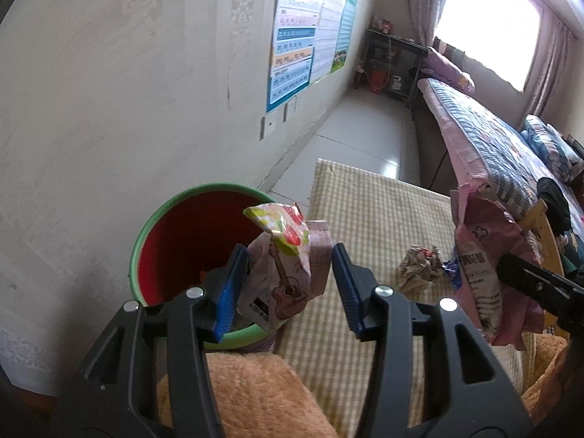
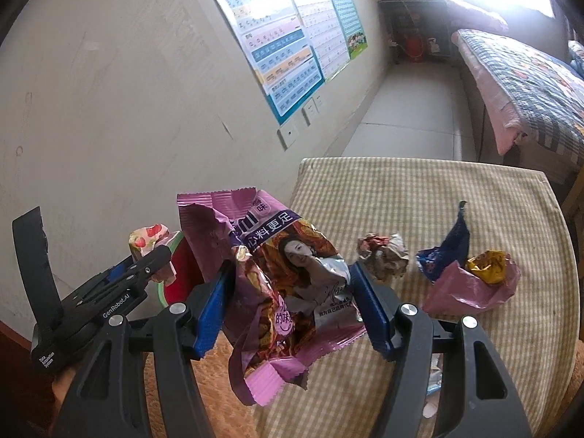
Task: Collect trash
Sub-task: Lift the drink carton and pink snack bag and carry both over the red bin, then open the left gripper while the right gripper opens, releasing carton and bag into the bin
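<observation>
You had your left gripper clamped on a strawberry-print wrapper over the red bin, your right gripper gripping a purple snack bag, while a crumpled paper ball, a blue wrapper and a pink wrapper lay uncollected near the checked table's right edge.

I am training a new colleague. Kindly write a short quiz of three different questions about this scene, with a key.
1. True or false: the left hand-held gripper holds a wrapper near the bin.
2. Which item does the right hand-held gripper hold?
A. a glass bottle
B. a purple snack bag
C. a spoon
3. Fill in: the crumpled paper ball lies on the checked ____.

Key: 1 true; 2 B; 3 cloth.
</observation>
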Demonstrator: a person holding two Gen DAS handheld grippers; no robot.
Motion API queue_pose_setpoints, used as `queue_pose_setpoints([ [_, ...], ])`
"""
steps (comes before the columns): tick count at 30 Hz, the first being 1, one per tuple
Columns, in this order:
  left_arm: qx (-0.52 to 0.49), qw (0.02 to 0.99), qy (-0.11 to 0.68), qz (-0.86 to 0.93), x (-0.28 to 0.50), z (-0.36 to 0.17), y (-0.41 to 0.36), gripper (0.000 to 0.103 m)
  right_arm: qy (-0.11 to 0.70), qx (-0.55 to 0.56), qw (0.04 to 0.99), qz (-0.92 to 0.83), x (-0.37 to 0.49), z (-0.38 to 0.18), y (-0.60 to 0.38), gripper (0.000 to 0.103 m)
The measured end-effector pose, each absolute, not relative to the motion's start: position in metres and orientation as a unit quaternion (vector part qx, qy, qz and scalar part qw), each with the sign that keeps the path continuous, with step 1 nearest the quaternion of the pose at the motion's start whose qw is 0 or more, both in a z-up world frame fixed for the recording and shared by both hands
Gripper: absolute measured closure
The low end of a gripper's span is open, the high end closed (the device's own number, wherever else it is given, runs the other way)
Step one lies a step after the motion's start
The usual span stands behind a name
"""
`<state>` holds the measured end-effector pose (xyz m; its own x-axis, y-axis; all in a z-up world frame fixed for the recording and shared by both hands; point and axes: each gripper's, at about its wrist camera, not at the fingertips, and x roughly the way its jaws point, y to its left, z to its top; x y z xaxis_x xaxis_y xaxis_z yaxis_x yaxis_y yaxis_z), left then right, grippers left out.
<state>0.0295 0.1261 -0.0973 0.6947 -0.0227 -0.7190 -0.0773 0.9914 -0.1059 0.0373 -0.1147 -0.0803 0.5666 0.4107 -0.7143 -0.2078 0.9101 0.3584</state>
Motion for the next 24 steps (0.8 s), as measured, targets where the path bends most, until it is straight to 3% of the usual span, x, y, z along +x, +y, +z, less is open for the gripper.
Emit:
queue_pose_setpoints([
  [24,-0.084,0.907,0.408,0.061,0.034,-0.118,0.194,0.057,0.453,0.070,0.858,0.230,0.067,-0.092,-0.033,0.040],
])
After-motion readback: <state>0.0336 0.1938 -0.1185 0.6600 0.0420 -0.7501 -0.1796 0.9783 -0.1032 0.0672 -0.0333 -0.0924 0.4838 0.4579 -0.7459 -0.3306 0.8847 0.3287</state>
